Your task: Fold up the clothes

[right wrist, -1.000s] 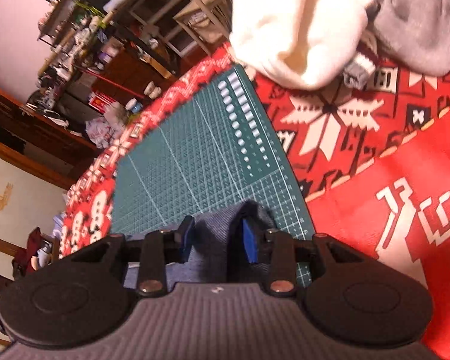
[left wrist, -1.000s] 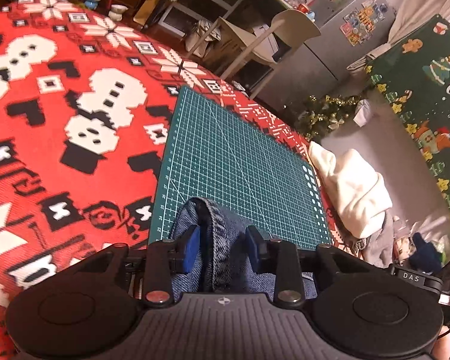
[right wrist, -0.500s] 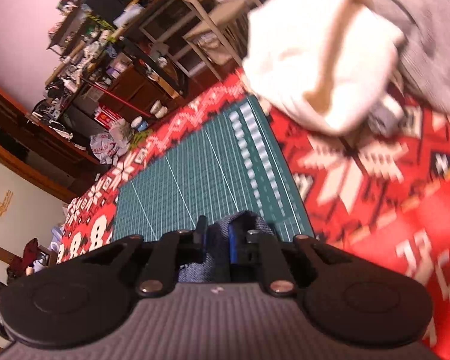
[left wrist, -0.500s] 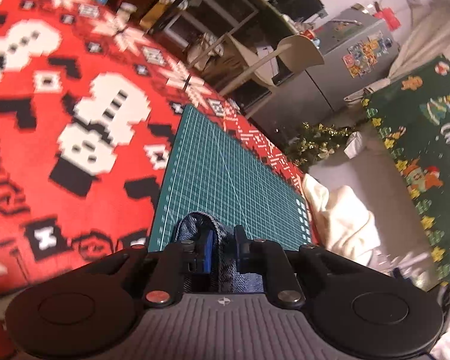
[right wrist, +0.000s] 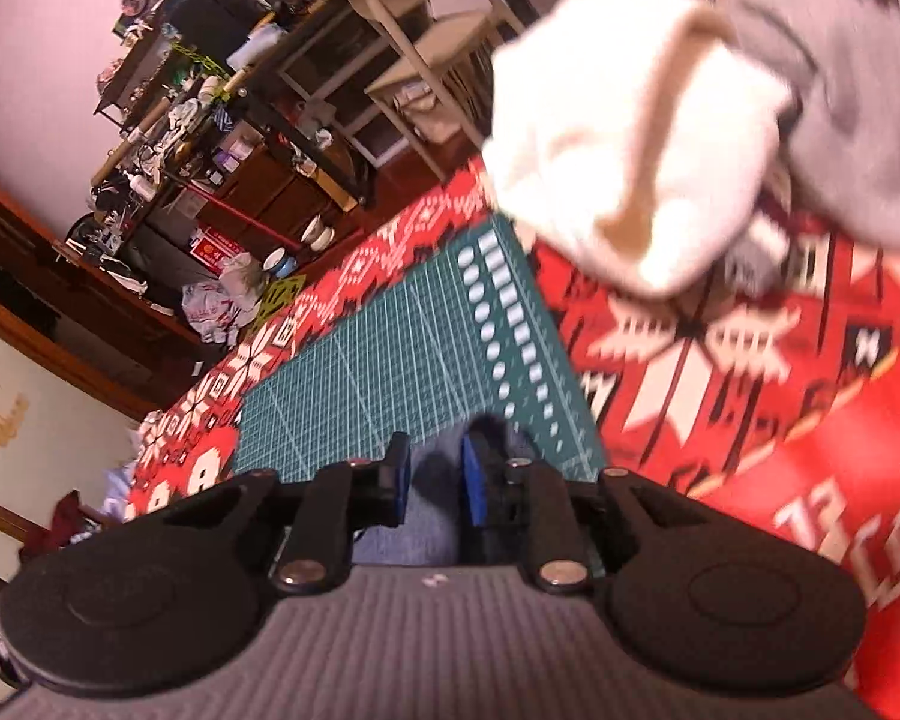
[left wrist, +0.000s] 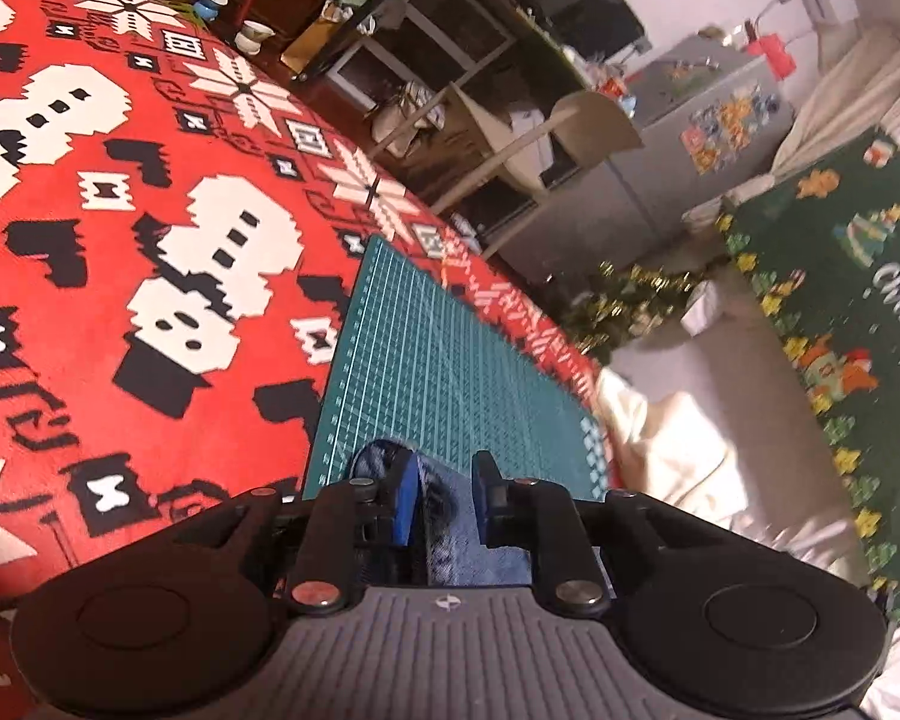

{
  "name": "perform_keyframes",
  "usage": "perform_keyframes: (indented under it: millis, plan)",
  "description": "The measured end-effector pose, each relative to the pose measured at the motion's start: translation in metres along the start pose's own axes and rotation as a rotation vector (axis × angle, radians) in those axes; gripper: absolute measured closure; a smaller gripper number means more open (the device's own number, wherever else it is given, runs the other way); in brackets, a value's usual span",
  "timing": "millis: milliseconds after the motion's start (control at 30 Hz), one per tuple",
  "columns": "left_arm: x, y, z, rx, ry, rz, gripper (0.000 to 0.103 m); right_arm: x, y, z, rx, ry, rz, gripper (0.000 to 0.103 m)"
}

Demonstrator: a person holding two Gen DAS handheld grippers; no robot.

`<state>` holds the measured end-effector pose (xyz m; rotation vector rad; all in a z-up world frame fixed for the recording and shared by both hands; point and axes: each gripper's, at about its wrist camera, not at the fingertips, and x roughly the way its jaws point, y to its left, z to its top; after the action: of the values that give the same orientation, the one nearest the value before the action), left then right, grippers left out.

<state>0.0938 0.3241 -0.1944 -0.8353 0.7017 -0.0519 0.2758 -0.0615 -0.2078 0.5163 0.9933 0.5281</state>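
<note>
We pick out the denim garment (left wrist: 444,510) at the near edge of the green cutting mat (left wrist: 450,372), most of it hidden beneath our own tools. Only a rolled blue hem peeks out ahead of the left gripper (left wrist: 444,495), whose jaws are opening with the denim between the blue pads; whether those pads still press on the cloth, we cannot tell. On the other side, the right gripper (right wrist: 435,480) is opening too, denim (right wrist: 432,516) lying in the gap, dark and blurred, so contact is again unclear. The mat sits on a red patterned cloth (left wrist: 150,276) with white snowmen and snowflakes. Beyond the mat's far right corner, a cream garment (right wrist: 624,138) and a grey garment (right wrist: 852,120) are heaped, smeared by motion blur, the grey one cut off at the frame's edge.
</note>
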Motion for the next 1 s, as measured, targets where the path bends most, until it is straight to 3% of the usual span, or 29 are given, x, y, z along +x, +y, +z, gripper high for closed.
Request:
perform_keyframes:
  millis: [33,100,133,200,300,400,600,700,833,867,1000]
  plan:
    - [0.003,-0.003,-0.001,0.018,0.012,0.016,0.085,0.002,-0.002,-0.003,0.007,0.005,0.000,0.080]
    - [0.009,-0.008,-0.007,0.055,0.020,0.039,0.087,0.004,-0.004,-0.008,0.007,0.007,-0.010,0.092]
    - [0.009,-0.012,-0.010,0.081,-0.001,0.058,0.093,0.005,-0.004,-0.009,0.000,0.005,-0.021,0.093]
    - [0.009,-0.014,-0.012,0.110,-0.010,0.092,0.094,0.006,-0.003,-0.012,-0.015,-0.008,-0.046,0.102]
    - [0.010,-0.011,-0.015,0.106,-0.015,0.104,0.094,0.005,-0.014,-0.013,0.024,-0.032,-0.090,0.103]
    - [0.008,-0.007,-0.014,0.072,-0.013,0.092,0.094,0.008,-0.032,-0.013,0.122,-0.017,-0.041,0.103]
    - [-0.010,-0.017,-0.009,0.116,-0.055,0.119,0.093,-0.013,-0.001,-0.012,-0.042,-0.085,-0.075,0.103]
    - [-0.022,-0.016,-0.006,0.075,-0.090,0.058,0.095,-0.025,0.020,-0.015,-0.140,-0.118,-0.090,0.103]
    - [-0.012,-0.025,-0.012,0.062,-0.028,-0.058,0.096,-0.019,0.037,-0.021,-0.131,-0.043,0.058,0.101]
    - [-0.006,-0.028,-0.015,0.076,-0.004,-0.059,0.096,-0.012,0.039,-0.023,-0.120,-0.010,0.085,0.101]
    - [0.013,-0.031,-0.030,0.148,0.059,0.029,0.100,0.014,0.036,-0.038,-0.125,0.083,0.032,0.103]
